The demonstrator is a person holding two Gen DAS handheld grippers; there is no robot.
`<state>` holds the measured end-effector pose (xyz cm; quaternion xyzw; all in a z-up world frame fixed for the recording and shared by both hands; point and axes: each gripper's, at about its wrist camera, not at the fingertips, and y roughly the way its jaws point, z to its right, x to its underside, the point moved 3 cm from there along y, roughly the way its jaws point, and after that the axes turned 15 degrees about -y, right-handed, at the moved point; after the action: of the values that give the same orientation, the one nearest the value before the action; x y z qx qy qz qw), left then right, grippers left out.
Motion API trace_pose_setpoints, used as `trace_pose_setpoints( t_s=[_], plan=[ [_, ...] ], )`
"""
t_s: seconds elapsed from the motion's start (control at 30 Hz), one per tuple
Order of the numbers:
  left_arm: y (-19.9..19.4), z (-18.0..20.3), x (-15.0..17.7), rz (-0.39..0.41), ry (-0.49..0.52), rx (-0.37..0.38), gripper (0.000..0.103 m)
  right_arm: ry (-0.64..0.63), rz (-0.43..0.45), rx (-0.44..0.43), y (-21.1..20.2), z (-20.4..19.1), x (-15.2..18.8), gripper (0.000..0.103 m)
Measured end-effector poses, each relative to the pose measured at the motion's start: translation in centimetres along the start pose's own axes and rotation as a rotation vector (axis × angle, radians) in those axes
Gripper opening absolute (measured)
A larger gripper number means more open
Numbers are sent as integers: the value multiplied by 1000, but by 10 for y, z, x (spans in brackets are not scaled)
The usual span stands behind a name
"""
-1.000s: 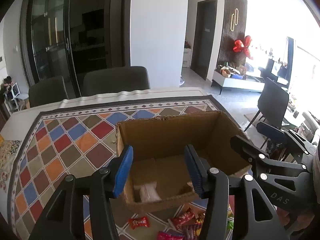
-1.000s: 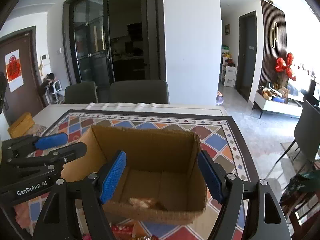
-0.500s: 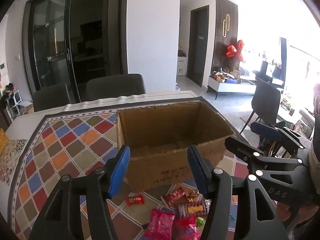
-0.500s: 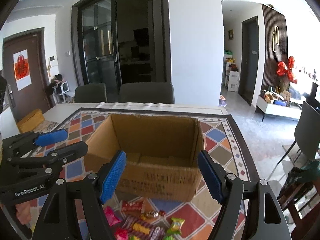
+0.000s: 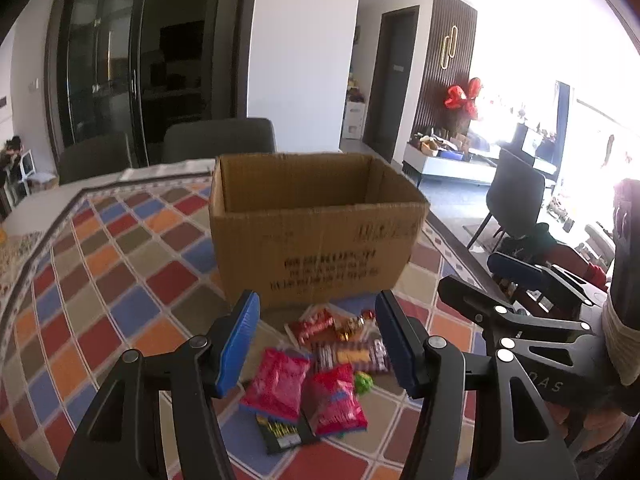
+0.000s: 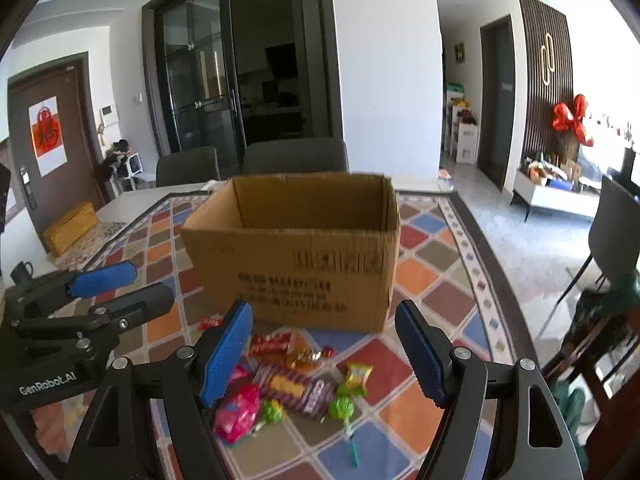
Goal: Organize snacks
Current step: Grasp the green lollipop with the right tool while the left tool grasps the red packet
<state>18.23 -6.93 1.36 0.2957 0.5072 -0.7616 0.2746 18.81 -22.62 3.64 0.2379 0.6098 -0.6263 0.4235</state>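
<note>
Left gripper [image 5: 316,340]: jaws wide apart, nothing between them, hovering above the snack pile [image 5: 320,364] and tilted down toward it. Right gripper [image 6: 324,354]: same, spread and empty, level with the left one and close alongside.

Directly under and between the left fingers: two pink-red bags [image 5: 308,388] overlapping, a dark flat packet [image 5: 278,428] tucked beneath them. Just ahead: striped bar [image 5: 352,356], red wrapper [image 5: 310,326], gold candy [image 5: 352,324]. From the right wrist view: green wrapped candies [image 6: 340,404] below the right-hand finger, a small red wrapper [image 6: 210,323] off to the left by the box corner.

Cardboard box [image 5: 316,232] straight ahead past the pile, open top, upright on the patterned tablecloth [image 5: 120,280]. Contents hidden by the front wall from here, so can't tell how full.

Risks:
- Overlapping bags: closing on one likely drags or lifts its neighbour.
- Flat packet lying flush with the cloth: fingers may skate over it or pinch the tablecloth.
- Slick foil wrappers: slip mid-carry if gripped at an edge.
- Grippers near each other: collision if both dive for the pile centre.
- Tall front wall: low carry clips the rim, shoves the box.
</note>
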Motion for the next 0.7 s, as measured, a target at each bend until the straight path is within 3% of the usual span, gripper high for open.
trace_pose_setpoints(
  t_s=[0.13, 0.43, 0.7],
  plan=[
    [-1, -1, 19, -11, 10, -19, 59, 2, -27, 0, -1, -4, 18, 75],
    [27, -8, 59, -168, -24, -15, 59, -13, -93, 12, 4, -13, 52, 75],
    [53, -12, 76, -261, -60, -5, 56, 26, -171, -9, 25, -9, 77, 74]
  ],
)
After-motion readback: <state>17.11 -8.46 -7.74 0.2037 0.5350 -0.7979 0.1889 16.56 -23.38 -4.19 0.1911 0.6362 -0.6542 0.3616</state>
